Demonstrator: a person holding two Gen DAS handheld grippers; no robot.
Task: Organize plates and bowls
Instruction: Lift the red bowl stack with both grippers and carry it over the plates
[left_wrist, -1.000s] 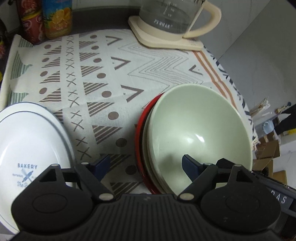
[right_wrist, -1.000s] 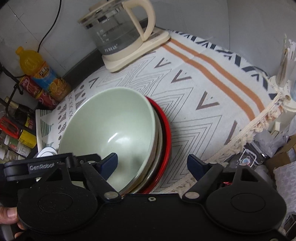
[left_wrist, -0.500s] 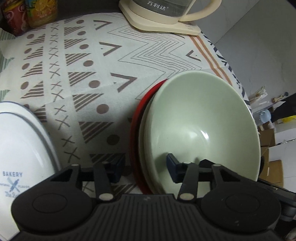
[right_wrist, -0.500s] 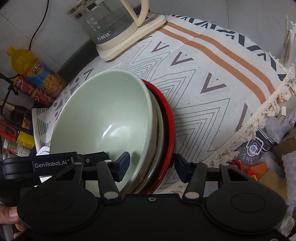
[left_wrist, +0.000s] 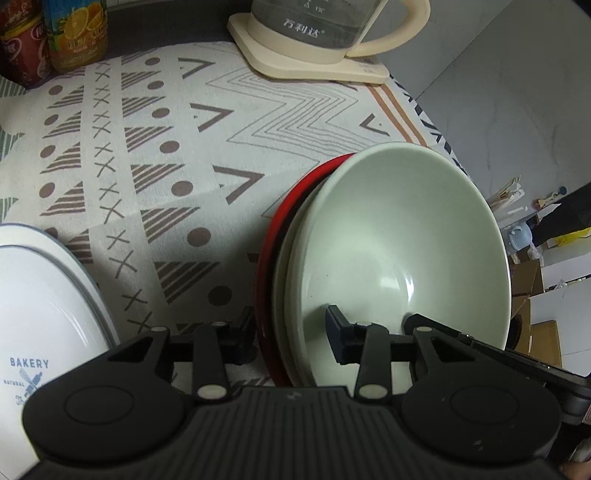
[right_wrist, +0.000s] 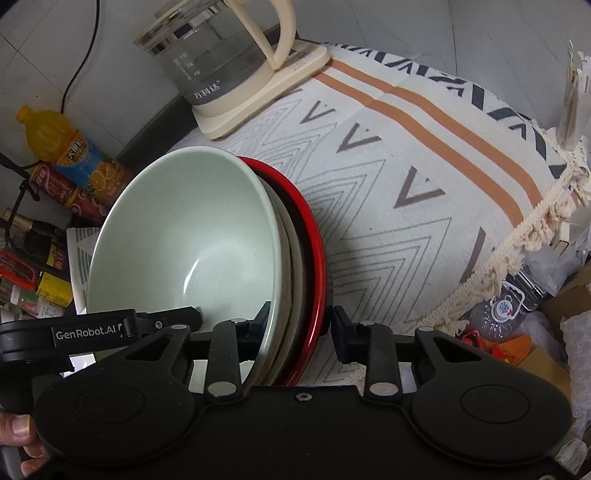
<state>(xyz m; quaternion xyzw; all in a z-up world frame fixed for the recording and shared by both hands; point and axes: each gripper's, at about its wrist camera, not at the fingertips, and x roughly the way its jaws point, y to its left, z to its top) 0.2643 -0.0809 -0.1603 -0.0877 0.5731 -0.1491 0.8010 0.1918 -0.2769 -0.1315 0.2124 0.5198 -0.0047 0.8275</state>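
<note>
- Your left hand-held gripper has narrowed since a second ago and now clamps the near rim of the stack, one finger outside the red plate, the other inside the green bowl.
- Your right hand-held gripper has closed in the same way on the opposite rim, one finger inside the bowl, the other just outside the red plate; contact there looks snug, though the outer pad is hard to judge.
- The stack, green bowl on a pale dish on the red plate, sits on the desk cloth and appears ready to be lifted with both grips.
- The white bakery plate lies to the left, apart from the stack.
- Farther back stand the kettle and drink bottles.
</note>
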